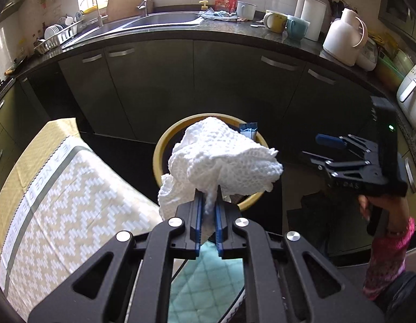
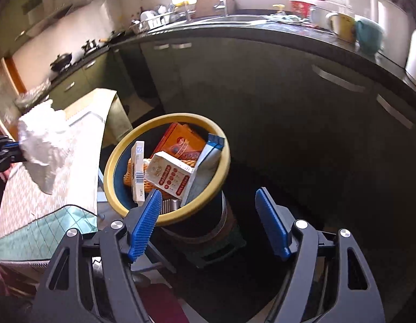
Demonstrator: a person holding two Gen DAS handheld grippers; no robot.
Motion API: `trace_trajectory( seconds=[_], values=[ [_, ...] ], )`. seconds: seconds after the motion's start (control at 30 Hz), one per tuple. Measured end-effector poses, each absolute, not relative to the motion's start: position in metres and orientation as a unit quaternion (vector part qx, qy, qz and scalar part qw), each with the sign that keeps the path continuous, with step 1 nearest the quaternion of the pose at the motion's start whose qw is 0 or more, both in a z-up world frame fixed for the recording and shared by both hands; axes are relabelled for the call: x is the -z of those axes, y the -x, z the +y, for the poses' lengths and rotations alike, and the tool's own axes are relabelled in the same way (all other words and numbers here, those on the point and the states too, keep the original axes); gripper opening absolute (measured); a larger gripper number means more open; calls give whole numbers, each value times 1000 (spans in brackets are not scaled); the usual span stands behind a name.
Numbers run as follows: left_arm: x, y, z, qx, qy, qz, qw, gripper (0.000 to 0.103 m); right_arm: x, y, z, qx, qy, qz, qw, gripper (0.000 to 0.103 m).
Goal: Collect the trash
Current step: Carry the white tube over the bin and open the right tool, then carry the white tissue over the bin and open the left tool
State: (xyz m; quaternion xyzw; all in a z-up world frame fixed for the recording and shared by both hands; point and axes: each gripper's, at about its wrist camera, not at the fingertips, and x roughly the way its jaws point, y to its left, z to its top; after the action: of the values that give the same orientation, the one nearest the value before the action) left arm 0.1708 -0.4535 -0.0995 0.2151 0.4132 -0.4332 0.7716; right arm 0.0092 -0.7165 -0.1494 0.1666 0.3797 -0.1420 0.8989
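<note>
My left gripper (image 1: 208,202) is shut on a crumpled white paper towel (image 1: 224,158) and holds it in the air in front of the yellow-rimmed trash bin (image 1: 160,148). In the right wrist view the towel (image 2: 43,145) hangs at the far left, left of the bin (image 2: 111,161). The bin holds an orange box (image 2: 181,141), a white carton (image 2: 170,173) and a blue-topped packet (image 2: 208,158). My right gripper (image 2: 210,215) is open and empty just above the bin's near rim. It also shows in the left wrist view (image 1: 329,148), to the right of the bin.
A table with a patterned cloth (image 1: 59,202) and a teal quilted mat (image 1: 205,282) stands left of the bin. Dark cabinets (image 1: 208,80) and a counter with a sink (image 1: 162,20), mugs (image 1: 297,28) and a white jug (image 1: 342,37) lie behind.
</note>
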Motion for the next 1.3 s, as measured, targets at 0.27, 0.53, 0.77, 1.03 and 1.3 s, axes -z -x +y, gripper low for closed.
trace_trajectory(
  seconds=[0.27,0.53,0.77,1.03,1.3],
  values=[
    [145,-188,-548,440,-202,455,747,9,168,37,-744,160,-244,360,886,72],
    [186,-207,-589,407,-188,501,741,12,189,48,-746,145,-273,368,877,72],
    [207,-221,-593,355,-201,506,760,77,184,51,-738,142,-262,366,882,75],
    [178,-206,-527,378,-145,500,766,77,172,49,-726,150,-246,363,886,76],
    [94,-148,-361,335,-130,362,860,96,134,40,-671,89,-187,342,917,87]
  ],
)
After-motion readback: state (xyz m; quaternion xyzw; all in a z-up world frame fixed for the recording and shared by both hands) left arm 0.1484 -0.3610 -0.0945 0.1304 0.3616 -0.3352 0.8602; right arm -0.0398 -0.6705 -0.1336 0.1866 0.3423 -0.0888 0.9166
